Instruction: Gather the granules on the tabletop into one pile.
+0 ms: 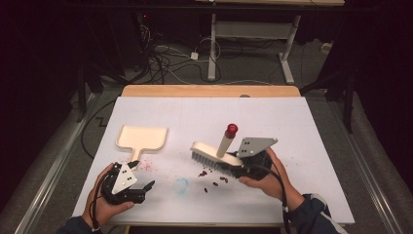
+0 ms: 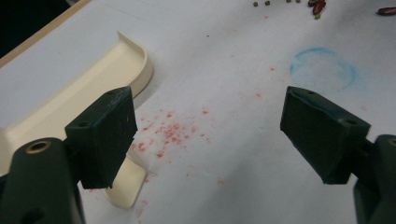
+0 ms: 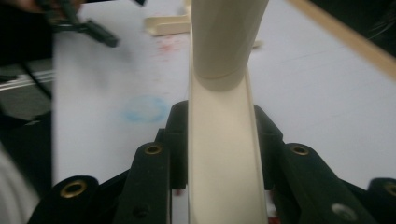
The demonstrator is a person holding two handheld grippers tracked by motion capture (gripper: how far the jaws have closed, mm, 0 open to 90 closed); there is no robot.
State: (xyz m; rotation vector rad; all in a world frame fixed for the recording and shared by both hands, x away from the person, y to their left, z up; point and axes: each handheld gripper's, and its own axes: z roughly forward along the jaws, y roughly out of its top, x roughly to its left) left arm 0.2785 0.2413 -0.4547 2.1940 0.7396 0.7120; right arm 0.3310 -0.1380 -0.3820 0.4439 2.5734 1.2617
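Note:
A cream brush (image 1: 210,153) with grey bristles and a red-capped handle (image 1: 226,139) hangs tilted a little above the white table cover. My right gripper (image 1: 237,165) is shut on the near end of its back; in the right gripper view the cream back (image 3: 224,186) runs between the jaws of this gripper (image 3: 223,140). A cream dustpan (image 1: 142,138) lies flat at the left, handle toward me. My left gripper (image 1: 145,189) rests low near the front edge, open and holding nothing. In the left gripper view, the gripper (image 2: 210,121) has one jaw over the dustpan's handle (image 2: 123,186).
Several dark red and green beans (image 1: 214,178) lie scattered under the brush. A faint blue ring (image 1: 181,185) and pink specks (image 1: 146,165) mark the cover. A wooden strip (image 1: 209,91) edges the far side of the table. The right half of the cover (image 1: 311,146) is bare.

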